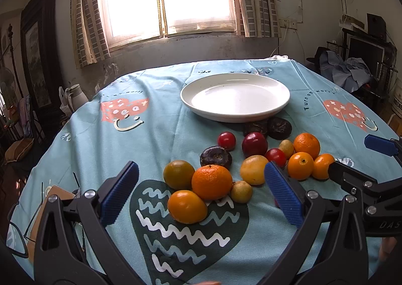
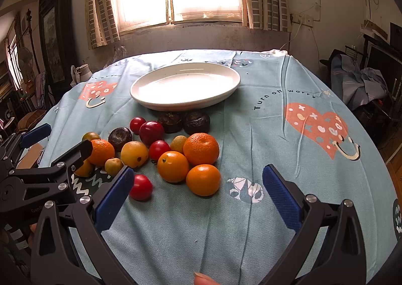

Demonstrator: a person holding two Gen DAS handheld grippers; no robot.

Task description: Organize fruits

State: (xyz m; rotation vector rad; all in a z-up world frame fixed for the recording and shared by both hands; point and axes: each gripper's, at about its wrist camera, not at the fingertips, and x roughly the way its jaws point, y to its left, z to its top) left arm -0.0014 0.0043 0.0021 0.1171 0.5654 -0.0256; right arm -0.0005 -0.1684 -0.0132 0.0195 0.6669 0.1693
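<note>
Lying clustered: fruits (image 2: pixel 173 156) orange, red, yellow, dark; plate (image 2: pixel 150 99) white.

A bench (image 1: pixel 155 99) draped in a blue patterned cloth (image 2: pixel 276 134) carries a white plate (image 1: pixel 235 96) far ahead of the left claw (image 1: pixel 201 194), and loose fruit (image 1: pixel 212 182) lies between its fingers and beyond them.
</note>
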